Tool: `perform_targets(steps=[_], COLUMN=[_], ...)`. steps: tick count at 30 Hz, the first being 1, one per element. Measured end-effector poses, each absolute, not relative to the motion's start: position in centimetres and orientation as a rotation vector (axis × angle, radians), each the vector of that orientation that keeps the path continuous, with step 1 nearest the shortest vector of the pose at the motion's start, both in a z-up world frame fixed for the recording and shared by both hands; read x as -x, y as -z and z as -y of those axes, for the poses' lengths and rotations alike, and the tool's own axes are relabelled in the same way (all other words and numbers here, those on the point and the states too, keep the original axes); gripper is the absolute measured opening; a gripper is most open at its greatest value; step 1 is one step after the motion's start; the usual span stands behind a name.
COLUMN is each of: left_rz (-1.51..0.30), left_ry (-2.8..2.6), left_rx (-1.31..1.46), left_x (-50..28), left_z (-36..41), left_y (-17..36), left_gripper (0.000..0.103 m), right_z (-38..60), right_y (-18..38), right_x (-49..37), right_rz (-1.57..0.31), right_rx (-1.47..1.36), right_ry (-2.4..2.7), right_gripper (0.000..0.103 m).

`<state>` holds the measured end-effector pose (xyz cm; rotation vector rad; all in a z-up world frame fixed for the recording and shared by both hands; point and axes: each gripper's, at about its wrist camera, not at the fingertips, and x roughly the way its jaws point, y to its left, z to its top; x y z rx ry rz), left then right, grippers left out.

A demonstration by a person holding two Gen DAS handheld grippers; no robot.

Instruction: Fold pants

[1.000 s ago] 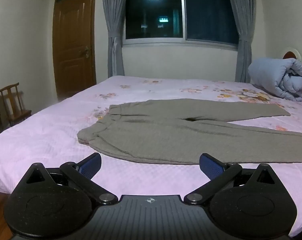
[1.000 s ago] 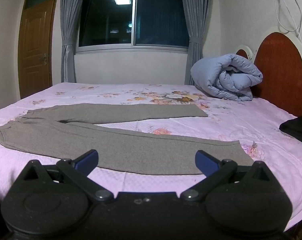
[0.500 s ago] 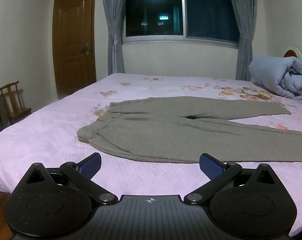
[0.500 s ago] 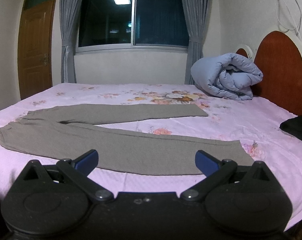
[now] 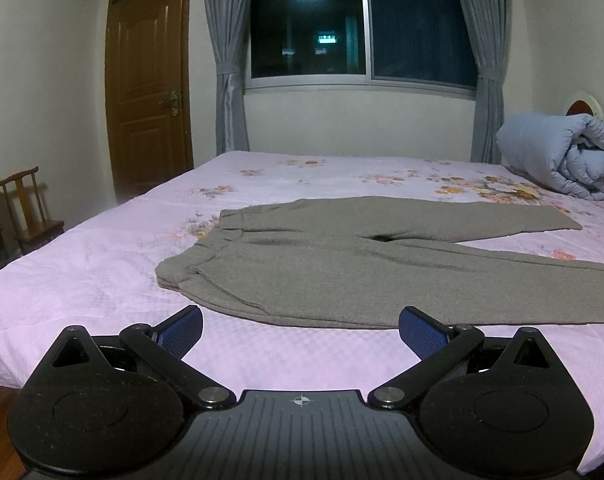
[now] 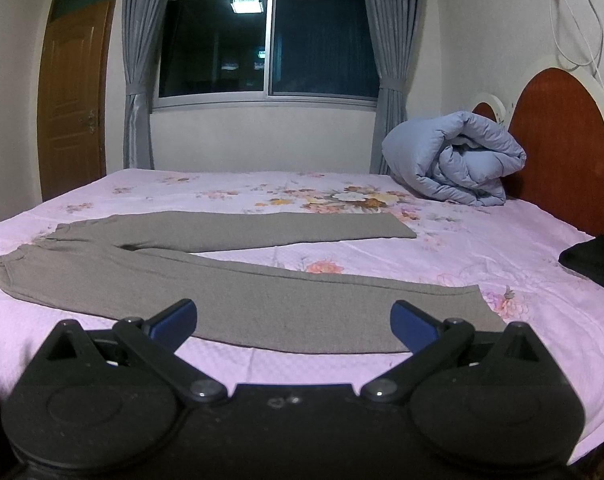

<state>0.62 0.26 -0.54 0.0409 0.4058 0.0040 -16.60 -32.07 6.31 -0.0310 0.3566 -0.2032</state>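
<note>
pants [image 5: 341, 268] in grey knit lie spread flat on the pink floral bed [image 5: 82, 280], untouched and not yet folded, so the task looks to be at its very start. their long axis runs crosswise to both cameras, parallel to the bed's near edge: waistband toward the foot end of the bed on the left, the two legs fanning out toward the headboard [image 6: 557, 140] end on the right, with one leg close to the near edge and the other farther in toward the middle of the bed

the left gripper [image 5: 300, 326] hovers over the near edge of the bed with its blue-padded fingers spread wide apart and nothing between them; the waistband corner lies just ahead of it and slightly to its left. the right gripper [image 6: 294, 320] hangs likewise over the near edge, its fingers wide apart and empty, with the near leg straight ahead and that leg's cuff ahead to its right

judging from this layout, the left gripper is the nearer one to the waist and the right gripper the nearer one to the near cuff, so each would reach forward and a little outward for its own end. a lengthwise fold would then carry the near leg away from the grippers onto the far leg. a rolled blue duvet [image 6: 453, 160] sits well apart by the headboard, and a dark cloth [image 6: 593, 260] lies near the bed's right edge, apart from the cuff
</note>
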Motion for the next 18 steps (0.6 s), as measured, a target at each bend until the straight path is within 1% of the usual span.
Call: perform_targets(steps=[18], left_rz=[-0.409], left_ry=[-0.006], left_rx=[-0.044], left_x=[-0.57], left_z=[-0.15], left_y=[0.48], left_gripper=[0.103], right_z=[31.92], right_y=[-6.48], right_x=[16.73], right_rz=[-0.356], right_rx=[0.036], right_ry=[0.202], right_gripper=[0.097])
